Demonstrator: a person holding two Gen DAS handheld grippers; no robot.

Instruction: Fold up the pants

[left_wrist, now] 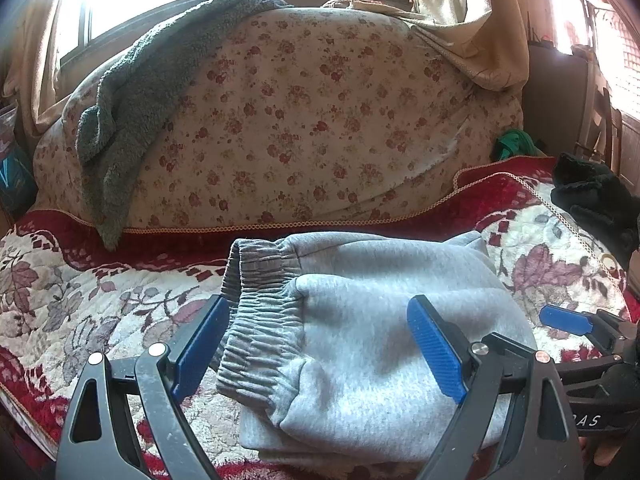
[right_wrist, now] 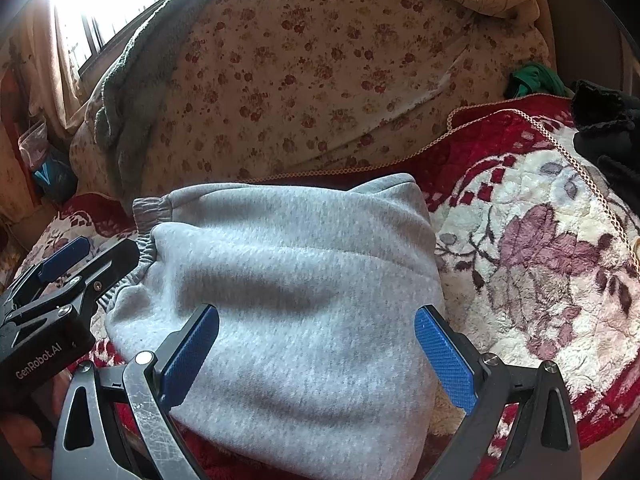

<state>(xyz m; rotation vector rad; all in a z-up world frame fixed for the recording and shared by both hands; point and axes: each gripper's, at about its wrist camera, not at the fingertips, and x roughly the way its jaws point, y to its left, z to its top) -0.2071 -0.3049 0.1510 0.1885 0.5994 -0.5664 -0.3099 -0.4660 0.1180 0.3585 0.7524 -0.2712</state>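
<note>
Folded pants [left_wrist: 372, 344] on blanket [left_wrist: 72, 300]; both grippers [left_wrist: 320, 348] [right_wrist: 316, 356] released, empty. Withdrawing straight back leaves folds undisturbed.

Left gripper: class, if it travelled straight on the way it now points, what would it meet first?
Most likely the folded grey pants: the open left gripper angles down over them, near the ribbed waistband. Depth is unclear.

The left gripper [left_wrist: 318, 346] and right gripper [right_wrist: 316, 354] share 1 build: black scissor-like arms with silver rivets, 2 blue ribbed fingers [left_wrist: 436, 350] each, and white "GenRobot.AI" lettering on the left one's body.
</note>
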